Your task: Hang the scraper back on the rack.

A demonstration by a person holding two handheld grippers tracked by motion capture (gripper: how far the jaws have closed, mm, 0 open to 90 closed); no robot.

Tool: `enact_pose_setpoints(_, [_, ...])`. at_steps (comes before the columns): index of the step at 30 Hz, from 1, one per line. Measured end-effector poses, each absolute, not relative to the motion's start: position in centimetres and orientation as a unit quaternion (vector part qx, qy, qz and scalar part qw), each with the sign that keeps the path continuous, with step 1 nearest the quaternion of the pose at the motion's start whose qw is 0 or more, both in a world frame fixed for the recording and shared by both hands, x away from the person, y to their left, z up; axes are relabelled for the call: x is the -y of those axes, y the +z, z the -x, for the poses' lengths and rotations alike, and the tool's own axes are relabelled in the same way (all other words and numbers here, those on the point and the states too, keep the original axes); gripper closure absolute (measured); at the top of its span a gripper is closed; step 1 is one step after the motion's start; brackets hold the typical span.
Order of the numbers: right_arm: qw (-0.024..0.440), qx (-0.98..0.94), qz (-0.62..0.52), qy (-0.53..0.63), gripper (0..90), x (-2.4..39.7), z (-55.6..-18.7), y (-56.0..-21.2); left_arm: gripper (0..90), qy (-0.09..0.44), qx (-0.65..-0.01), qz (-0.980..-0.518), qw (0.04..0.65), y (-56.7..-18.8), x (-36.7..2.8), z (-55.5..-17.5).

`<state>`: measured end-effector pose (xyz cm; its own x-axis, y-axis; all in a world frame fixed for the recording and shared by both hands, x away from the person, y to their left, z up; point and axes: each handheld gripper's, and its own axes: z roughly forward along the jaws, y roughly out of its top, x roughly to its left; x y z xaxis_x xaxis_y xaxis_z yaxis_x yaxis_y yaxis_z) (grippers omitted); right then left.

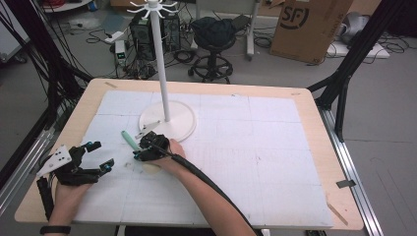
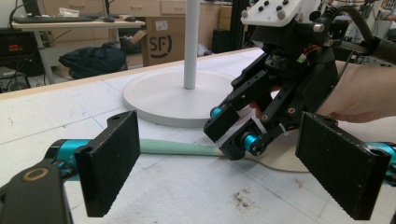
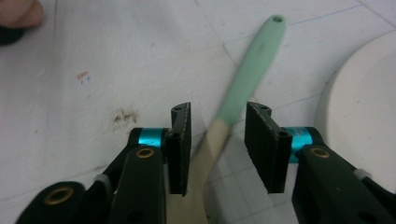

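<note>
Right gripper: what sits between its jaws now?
The spatula's neck, where the mint handle meets the cream blade, lies between the right gripper's jaws in the right gripper view; gaps remain on both sides.

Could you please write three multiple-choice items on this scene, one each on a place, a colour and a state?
1. Where does the spatula lie?
A. On the table beside the white stand's base
B. Hanging from the stand's hooks
C. On the floor

2. What colour is the spatula's handle?
A. Red
B. Mint green
C. Black

3. How do the right tongs stand to the spatula?
A. Far away from it
B. Lifting it high in the air
C. Straddling it, pads not yet pressing on it

Answers:
1 A: it rests flat on the table next to the stand.
2 B: the right gripper view shows a pale green handle.
3 C: gaps show on both sides of the neck.
</note>
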<state>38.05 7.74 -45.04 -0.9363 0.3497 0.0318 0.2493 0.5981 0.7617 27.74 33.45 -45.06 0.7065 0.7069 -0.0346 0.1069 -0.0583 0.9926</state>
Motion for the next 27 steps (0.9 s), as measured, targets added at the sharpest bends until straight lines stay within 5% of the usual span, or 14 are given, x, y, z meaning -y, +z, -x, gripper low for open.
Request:
enact_pose_setpoints(7, [0.071, -0.888, -0.194, 0.41, 74.8, -8.03, -37.68, -44.98, 14.5, 0.243, -0.298, -0.686, 0.617, -45.05, -33.42, -27.73])
enact_pose_setpoints(27, [0.048, -0.882, -0.218, 0.416, 81.9, -7.58, -38.32, -44.08, 14.5, 0.243, -0.298, -0.686, 0.618, -45.06, -33.43, -27.74])
